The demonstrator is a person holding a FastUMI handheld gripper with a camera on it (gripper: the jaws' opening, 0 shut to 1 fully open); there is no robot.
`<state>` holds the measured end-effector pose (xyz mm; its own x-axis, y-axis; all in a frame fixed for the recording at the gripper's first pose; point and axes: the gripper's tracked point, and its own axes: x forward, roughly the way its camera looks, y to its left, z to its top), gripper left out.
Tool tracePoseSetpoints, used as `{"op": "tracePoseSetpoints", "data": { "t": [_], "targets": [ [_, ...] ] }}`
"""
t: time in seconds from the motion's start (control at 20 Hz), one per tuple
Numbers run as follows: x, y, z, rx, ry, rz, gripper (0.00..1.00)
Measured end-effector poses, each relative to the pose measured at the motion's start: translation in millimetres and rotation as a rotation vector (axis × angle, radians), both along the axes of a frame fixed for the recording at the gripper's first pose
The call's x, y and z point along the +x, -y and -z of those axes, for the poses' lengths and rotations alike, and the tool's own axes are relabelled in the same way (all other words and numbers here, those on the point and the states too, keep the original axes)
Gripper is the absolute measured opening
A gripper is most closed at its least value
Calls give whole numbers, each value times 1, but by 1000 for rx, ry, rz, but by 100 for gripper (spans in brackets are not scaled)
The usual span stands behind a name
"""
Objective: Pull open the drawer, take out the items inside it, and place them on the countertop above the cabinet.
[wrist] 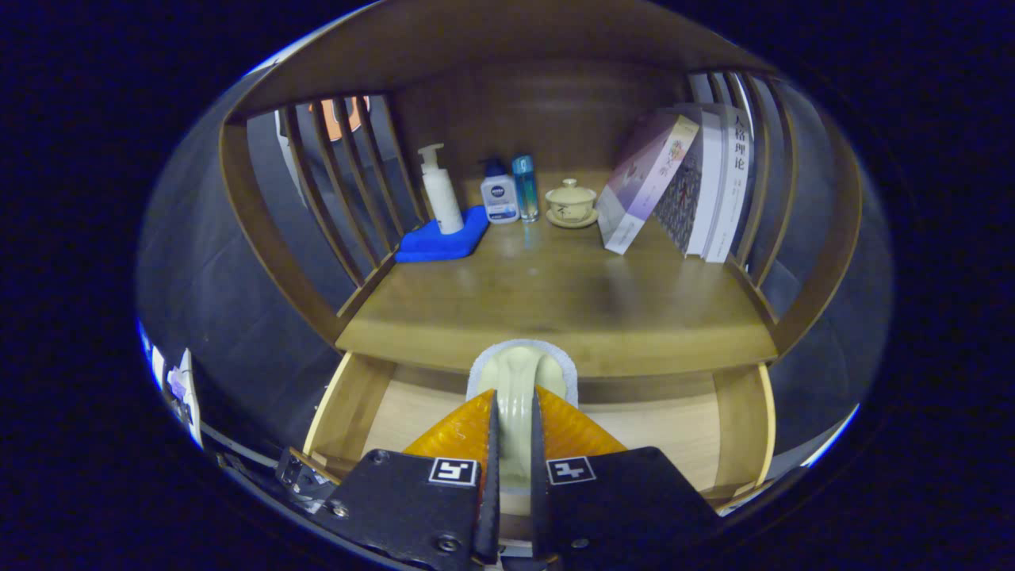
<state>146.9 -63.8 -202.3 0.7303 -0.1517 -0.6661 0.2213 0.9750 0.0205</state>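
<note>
At the left of the frame, a slatted wooden side panel (349, 190) rises from the countertop (555, 301), which spreads across the middle of the picture. Just inside that panel, left of centre in the upper half, a blue tray (440, 242) lies on the wood with a white pump bottle (440, 190) standing upright on it. Right beside the tray stand a small white bottle with a blue cap (499, 194) and, touching or nearly touching it, a slim blue bottle (525, 186). Near the upper centre sits a pale lidded teacup (570, 200) on its saucer. Further right, several books (686, 182) lean together against the right slatted panel (761, 182), the nearest one tilted with its lower corner on the countertop. Below the countertop's front edge, in the lower half of the frame, the drawer (349, 404) stands pulled open, its light wooden walls visible at left and right and a bare floor between them. At the bottom centre, the gripper (512, 412) has its two fingers drawn in close and clamped on a cream-coloured item (515, 381), which is pinched upright between them; its rounded upper part, backed by a pale textured rim, stands above the open drawer just in front of the countertop's edge.
</note>
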Motion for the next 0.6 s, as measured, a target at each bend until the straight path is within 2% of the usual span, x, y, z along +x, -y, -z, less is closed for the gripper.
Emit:
{"op": "tracePoseSetpoints", "data": {
  "t": [0.6],
  "targets": [
    [62,35,-23,-19,-19,66,19]
  ]
}}
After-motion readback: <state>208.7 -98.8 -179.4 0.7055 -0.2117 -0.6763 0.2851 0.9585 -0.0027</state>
